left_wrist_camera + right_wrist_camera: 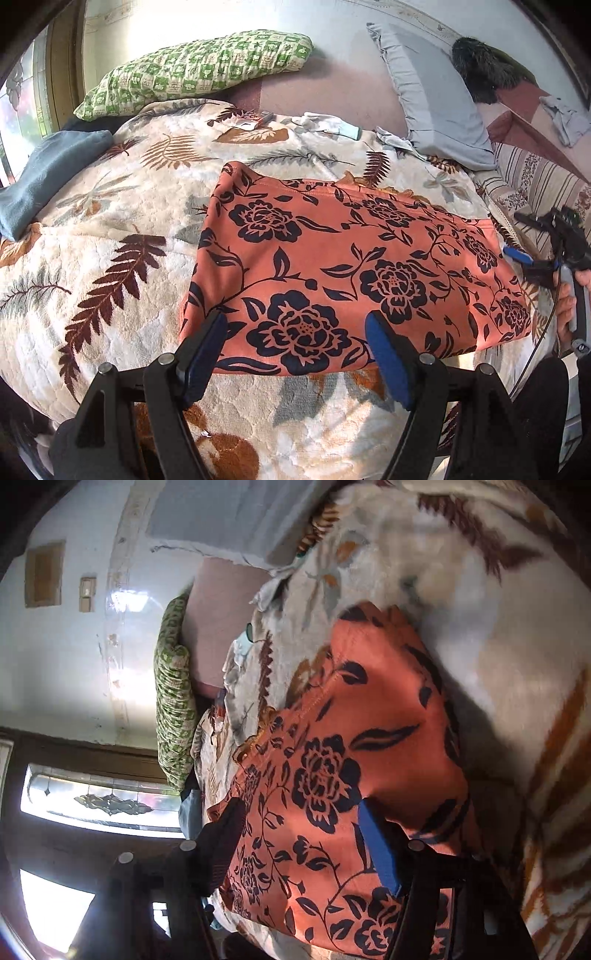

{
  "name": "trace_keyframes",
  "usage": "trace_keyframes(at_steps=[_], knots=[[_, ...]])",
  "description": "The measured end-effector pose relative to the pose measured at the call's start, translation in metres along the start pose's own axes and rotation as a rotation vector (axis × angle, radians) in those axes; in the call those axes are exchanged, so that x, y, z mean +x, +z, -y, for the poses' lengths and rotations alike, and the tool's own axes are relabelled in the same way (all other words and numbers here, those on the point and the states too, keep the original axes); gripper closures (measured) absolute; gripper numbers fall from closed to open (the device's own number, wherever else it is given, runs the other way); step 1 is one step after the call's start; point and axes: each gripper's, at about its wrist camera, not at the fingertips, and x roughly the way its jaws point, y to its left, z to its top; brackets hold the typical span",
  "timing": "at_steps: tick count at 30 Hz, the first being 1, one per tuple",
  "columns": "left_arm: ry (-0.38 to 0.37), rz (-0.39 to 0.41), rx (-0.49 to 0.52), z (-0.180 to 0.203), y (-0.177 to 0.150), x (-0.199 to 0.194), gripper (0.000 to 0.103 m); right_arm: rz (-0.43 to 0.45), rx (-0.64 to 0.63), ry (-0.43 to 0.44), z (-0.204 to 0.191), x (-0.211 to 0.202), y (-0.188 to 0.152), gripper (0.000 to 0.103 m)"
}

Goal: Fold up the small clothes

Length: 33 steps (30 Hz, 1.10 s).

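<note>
Both grippers stand with jaws apart and nothing pinched: the left gripper [295, 354] hovers wide over the near edge of the garment, and the right gripper [299, 845] sits at its far right end, where blur makes contact hard to judge. Beneath lies the cream plush blanket with brown leaf print [110, 229], covering the bed. On it, folded flat, rests the orange cloth with dark navy flowers [351, 266]. Behind lie a green checked pillow [195, 70] and a grey-blue frilled pillow [436, 96].

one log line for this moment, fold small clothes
garment: orange floral cloth flat on blanket | left gripper: open, empty | right gripper: open, empty
</note>
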Motion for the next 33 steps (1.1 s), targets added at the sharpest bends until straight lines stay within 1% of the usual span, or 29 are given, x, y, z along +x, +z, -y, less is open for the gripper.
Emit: trace_keyframes(at_steps=[1,2,3,4,5,6,7,8,9,10,11,13,15,16,18,20,22,24,26,27,28,29,30,31,33], knots=[[0.002,-0.004,0.002,0.002,0.000,0.001,0.026,0.008,-0.033,0.032,-0.010,-0.002,0.008,0.034],[0.002,-0.007,0.001,0.003,0.000,0.001,0.026,0.000,-0.039,0.071,-0.018,0.002,0.016,0.033],[0.004,-0.010,-0.001,0.004,-0.001,0.002,0.026,-0.012,-0.029,0.103,-0.020,0.007,0.027,0.032],[0.006,-0.012,-0.002,0.005,-0.001,0.002,0.026,-0.025,-0.013,0.118,-0.018,0.015,0.040,0.032],[0.006,-0.014,-0.001,0.006,-0.001,0.001,0.026,-0.030,-0.001,0.097,-0.011,0.023,0.053,0.032],[0.008,-0.013,0.003,0.006,-0.001,0.000,0.026,-0.019,0.004,0.027,0.000,0.030,0.066,0.032],[0.013,-0.009,0.007,0.005,-0.001,-0.002,0.026,0.012,0.018,-0.074,0.015,0.033,0.078,0.032],[0.016,-0.004,0.008,0.004,-0.001,-0.004,0.026,0.056,0.058,-0.110,0.031,0.032,0.087,0.034],[0.015,0.001,0.003,0.003,-0.001,-0.004,0.026,0.089,0.131,-0.042,0.044,0.027,0.090,0.034],[0.011,-0.001,-0.006,0.001,0.000,-0.003,0.026,0.115,0.164,-0.009,0.047,0.021,0.088,0.034],[0.007,-0.009,-0.014,0.000,0.001,0.000,0.026,0.140,0.120,-0.025,0.040,0.014,0.085,0.034],[-0.001,-0.017,-0.022,0.001,0.002,0.005,0.026,0.172,-0.003,-0.092,0.021,0.000,0.074,0.034],[-0.030,-0.007,-0.030,0.005,0.003,0.004,0.026,0.146,-0.035,-0.070,0.010,-0.008,0.063,0.034],[-0.045,0.000,-0.029,0.007,0.002,0.003,0.026,0.139,-0.046,-0.073,0.004,-0.015,0.058,0.033],[-0.064,0.005,-0.015,0.013,0.001,0.002,0.026,0.151,-0.116,-0.105,-0.015,-0.035,0.053,0.033],[-0.081,0.013,-0.009,0.015,-0.001,-0.001,0.026,0.164,-0.191,-0.118,-0.047,-0.058,0.050,0.033],[-0.100,0.021,-0.018,0.016,-0.002,-0.005,0.026,0.223,-0.288,-0.121,-0.090,-0.092,0.048,0.033],[-0.111,0.039,-0.022,0.015,-0.003,-0.011,0.026,0.315,-0.404,-0.117,-0.140,-0.134,0.042,0.033],[-0.113,0.056,-0.028,0.014,-0.002,-0.016,0.026,0.434,-0.505,-0.103,-0.189,-0.172,0.034,0.023],[-0.116,0.066,-0.035,0.012,-0.002,-0.019,0.026,0.497,-0.539,-0.112,-0.207,-0.186,0.028,0.013],[-0.118,0.076,-0.043,0.010,-0.002,-0.022,0.026,0.550,-0.557,-0.127,-0.219,-0.196,0.022,0.007],[-0.117,0.082,-0.051,0.008,-0.003,-0.023,0.026,0.571,-0.560,-0.129,-0.224,-0.199,0.016,0.006],[-0.115,0.083,-0.060,0.006,-0.004,-0.024,0.026,0.546,-0.551,-0.118,-0.224,-0.193,0.011,0.005],[-0.113,0.081,-0.070,0.004,-0.006,-0.024,0.026,0.480,-0.530,-0.098,-0.218,-0.181,0.006,0.005],[-0.110,0.072,-0.079,0.001,-0.008,-0.024,0.026,0.315,-0.437,-0.057,-0.187,-0.143,-0.008,0.005]])
